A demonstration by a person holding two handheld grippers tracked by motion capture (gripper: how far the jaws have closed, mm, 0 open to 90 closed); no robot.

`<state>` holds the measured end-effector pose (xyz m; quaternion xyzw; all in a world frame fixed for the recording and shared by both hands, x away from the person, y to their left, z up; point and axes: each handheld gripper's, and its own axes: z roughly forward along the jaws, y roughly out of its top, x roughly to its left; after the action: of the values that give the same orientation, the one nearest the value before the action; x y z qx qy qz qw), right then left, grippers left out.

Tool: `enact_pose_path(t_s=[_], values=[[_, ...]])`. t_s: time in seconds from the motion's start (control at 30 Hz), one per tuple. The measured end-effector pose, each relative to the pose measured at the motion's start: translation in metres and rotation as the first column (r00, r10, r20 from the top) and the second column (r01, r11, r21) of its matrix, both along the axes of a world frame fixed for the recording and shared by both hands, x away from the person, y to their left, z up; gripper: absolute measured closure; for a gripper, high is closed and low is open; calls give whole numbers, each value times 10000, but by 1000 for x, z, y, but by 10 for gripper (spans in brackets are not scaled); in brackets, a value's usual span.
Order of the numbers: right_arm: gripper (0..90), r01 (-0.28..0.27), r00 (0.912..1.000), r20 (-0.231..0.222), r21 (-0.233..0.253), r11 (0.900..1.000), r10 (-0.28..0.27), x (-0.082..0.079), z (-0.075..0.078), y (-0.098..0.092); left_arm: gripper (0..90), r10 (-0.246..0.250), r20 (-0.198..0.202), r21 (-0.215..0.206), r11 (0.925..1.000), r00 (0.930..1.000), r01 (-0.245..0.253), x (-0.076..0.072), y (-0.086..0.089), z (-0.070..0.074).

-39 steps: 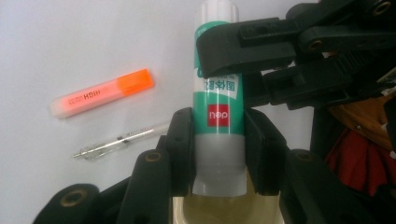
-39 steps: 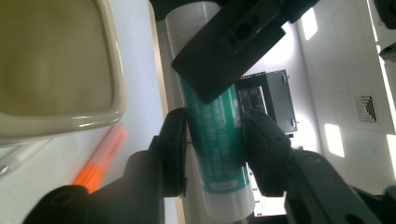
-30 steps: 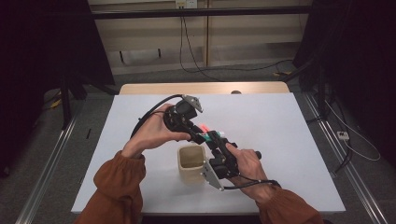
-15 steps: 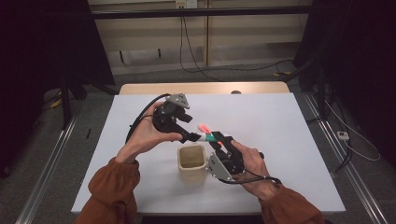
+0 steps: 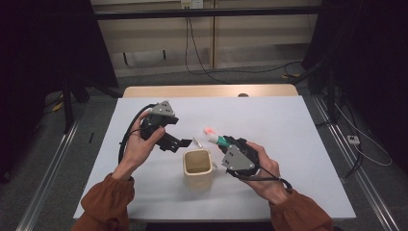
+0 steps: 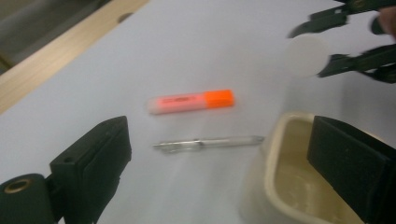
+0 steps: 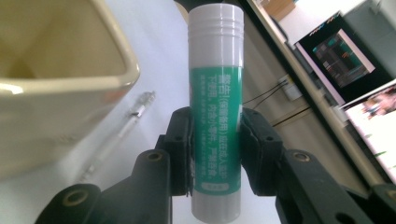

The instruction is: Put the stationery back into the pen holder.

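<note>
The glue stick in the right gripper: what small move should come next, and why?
Probably carry it over the cup mouth and tip it upright. The right gripper is shut on the glue stick, which sits beside the beige cup, not above it; the cup looks empty, and the left gripper is open.

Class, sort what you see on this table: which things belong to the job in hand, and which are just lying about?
In the job:
- green glue stick, clamped in the right gripper
- cream cup, beside that gripper
- left gripper, jaws open near the cup's rim

Lying about:
- orange highlighter, flat on the table
- clear pen, flat beside the cup
</note>
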<state>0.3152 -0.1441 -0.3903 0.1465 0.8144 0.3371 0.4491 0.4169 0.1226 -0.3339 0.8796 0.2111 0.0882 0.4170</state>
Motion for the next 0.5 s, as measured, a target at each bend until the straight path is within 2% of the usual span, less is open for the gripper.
enact_pose_path(t_s=[0.07,0.17,0.2,0.3,0.4,0.43,0.5], values=[[668,68,9992,-400,618,9981,-43,2,1,-4,62,213,69,-201,9996,9997,-212,0,6,-6],[668,146,9959,-905,1281,9917,-29,4,2,-8,63,666,61,-207,9976,9978,-665,-1,14,-15],[668,128,9948,-1020,1456,9893,22,4,2,-9,63,666,61,-207,9976,9978,-665,-1,14,-15],[668,168,9931,-1172,1772,9840,42,5,2,-10,62,1038,-100,-258,9942,9945,-1041,-3,27,-26],[668,152,9894,-1440,2358,9717,194,4,4,-11,62,1243,-139,-226,9919,9921,-1246,-4,34,-30],[668,130,9887,-1480,2453,9694,242,4,5,-11,62,1406,-218,-446,9889,9898,-1415,-7,39,-36],[668,113,9872,-1567,2621,9650,310,4,5,-11,62,1548,-223,-469,9867,9877,-1557,-10,44,-41]])
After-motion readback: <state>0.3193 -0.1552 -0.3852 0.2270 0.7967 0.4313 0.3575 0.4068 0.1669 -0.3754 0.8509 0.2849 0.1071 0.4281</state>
